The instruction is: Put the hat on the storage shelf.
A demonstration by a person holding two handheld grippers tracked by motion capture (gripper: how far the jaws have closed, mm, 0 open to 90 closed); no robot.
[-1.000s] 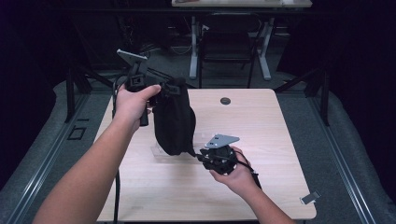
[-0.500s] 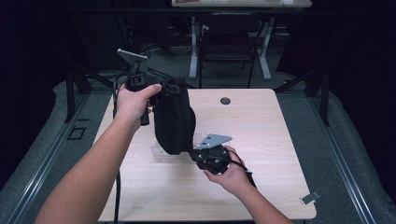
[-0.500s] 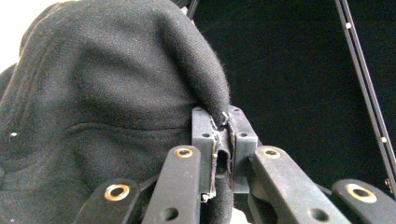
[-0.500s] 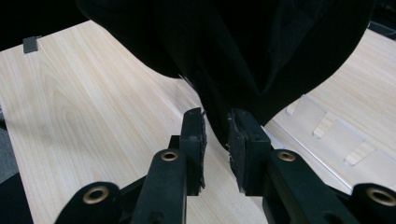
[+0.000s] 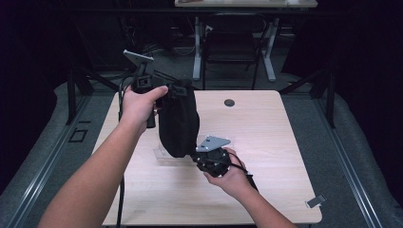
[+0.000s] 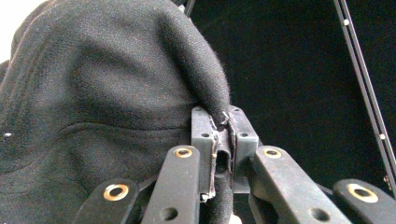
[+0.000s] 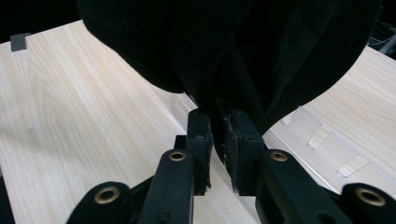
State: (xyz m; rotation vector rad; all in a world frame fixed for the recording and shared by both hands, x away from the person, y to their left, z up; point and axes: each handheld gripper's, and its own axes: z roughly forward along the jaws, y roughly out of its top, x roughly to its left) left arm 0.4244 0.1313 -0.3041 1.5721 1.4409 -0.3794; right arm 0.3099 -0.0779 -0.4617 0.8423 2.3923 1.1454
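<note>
A black cloth bag (image 5: 178, 121) hangs over the wooden table (image 5: 266, 142), lifted by its top edge. My left gripper (image 5: 173, 88) holds that edge up high; in the left gripper view, the gripper (image 6: 222, 135) is shut on a fold of the black bag (image 6: 107, 93). My right gripper (image 5: 194, 154) sits low at the bag's bottom end, close to the tabletop. In the right gripper view, the bag (image 7: 233, 51) drops between the jaws, and the gripper (image 7: 217, 137) is pinched on its lowest fold.
A clear plastic piece (image 5: 161, 153) lies flat on the table under the bag; it also appears as slotted clear plastic (image 7: 322, 140) in the right gripper view. A round cable hole (image 5: 229, 102) is near the far edge. A small grey clip (image 5: 315, 201) lies at the near right corner.
My right gripper has moved left, in under the bag's bottom end, and now pinches it. The left gripper and the hanging bag have barely moved.
</note>
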